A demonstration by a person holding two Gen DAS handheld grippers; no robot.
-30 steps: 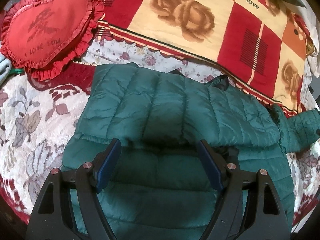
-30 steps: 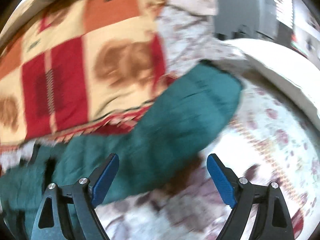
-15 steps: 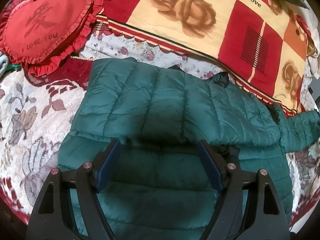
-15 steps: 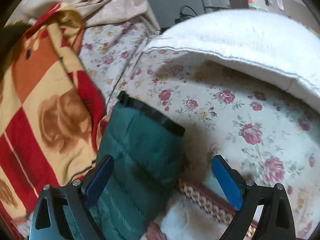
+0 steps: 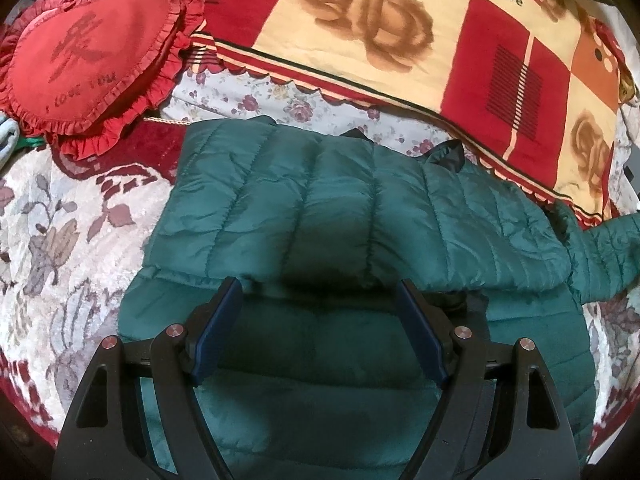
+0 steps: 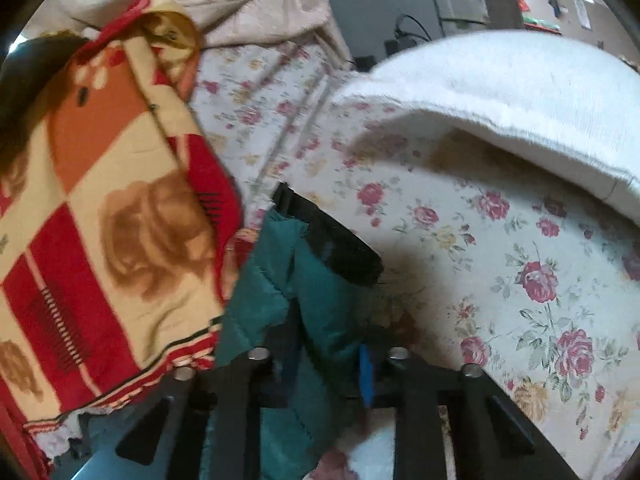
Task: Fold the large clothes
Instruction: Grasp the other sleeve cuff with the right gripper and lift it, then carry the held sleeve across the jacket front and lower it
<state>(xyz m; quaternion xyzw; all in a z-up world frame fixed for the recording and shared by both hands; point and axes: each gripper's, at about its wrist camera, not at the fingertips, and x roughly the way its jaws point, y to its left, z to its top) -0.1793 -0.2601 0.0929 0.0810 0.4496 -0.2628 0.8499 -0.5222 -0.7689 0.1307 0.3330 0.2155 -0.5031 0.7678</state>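
Left wrist view: the left gripper (image 5: 320,300) hangs spread wide over the green jacket (image 5: 340,216), which lies partly folded on the bed (image 5: 48,240). Right wrist view: the right gripper (image 6: 326,364) is clenched on the jacket's sleeve (image 6: 316,280), beside the blanket (image 6: 108,220).

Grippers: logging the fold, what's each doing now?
Left gripper: open, over the jacket.
Right gripper: shut on the sleeve.

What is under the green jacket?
The jacket lies folded on the floral bedspread, its far edge near the rose blanket. Whatever is beneath its folded layers is covered.
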